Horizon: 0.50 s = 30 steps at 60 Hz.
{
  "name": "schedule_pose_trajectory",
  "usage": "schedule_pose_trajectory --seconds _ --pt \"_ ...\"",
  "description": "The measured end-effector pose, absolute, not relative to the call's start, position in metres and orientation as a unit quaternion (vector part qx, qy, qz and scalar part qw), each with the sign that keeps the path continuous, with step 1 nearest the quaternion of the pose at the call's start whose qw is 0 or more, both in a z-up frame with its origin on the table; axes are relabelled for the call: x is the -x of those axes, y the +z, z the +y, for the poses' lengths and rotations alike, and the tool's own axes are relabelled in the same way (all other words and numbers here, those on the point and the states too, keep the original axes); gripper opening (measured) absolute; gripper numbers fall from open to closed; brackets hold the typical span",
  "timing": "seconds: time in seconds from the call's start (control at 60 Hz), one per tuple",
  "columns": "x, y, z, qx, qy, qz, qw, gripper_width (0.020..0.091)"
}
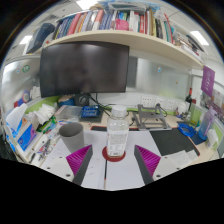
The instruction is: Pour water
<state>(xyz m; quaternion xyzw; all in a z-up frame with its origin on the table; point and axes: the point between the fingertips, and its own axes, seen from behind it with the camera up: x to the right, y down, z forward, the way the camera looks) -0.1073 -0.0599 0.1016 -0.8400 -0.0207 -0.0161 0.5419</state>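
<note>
Standing upright on counter [112,172], clear water bottle [117,131] sits between open jaws, gaps either side; grey cup [72,136] just left.

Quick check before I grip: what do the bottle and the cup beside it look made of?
Bottle: clear plastic, likely thin; the background shows through and it has a white screw cap. It stands between the open gripper fingers. Cup: grey and opaque, matte; plastic or paper, hard to tell.

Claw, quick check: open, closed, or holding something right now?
Claw: open; the water bottle stands between its fingers, with a gap at either side.
</note>
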Motion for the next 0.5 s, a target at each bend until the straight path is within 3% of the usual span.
schedule_pose_trajectory --seconds 0.283,0.5 --pt "0.109 0.201 -0.113 0.817 -0.038 0.032 0.575 0.0858" --pt "0.100 0.229 -0.133 0.804 -0.061 0.053 0.589 0.0855"
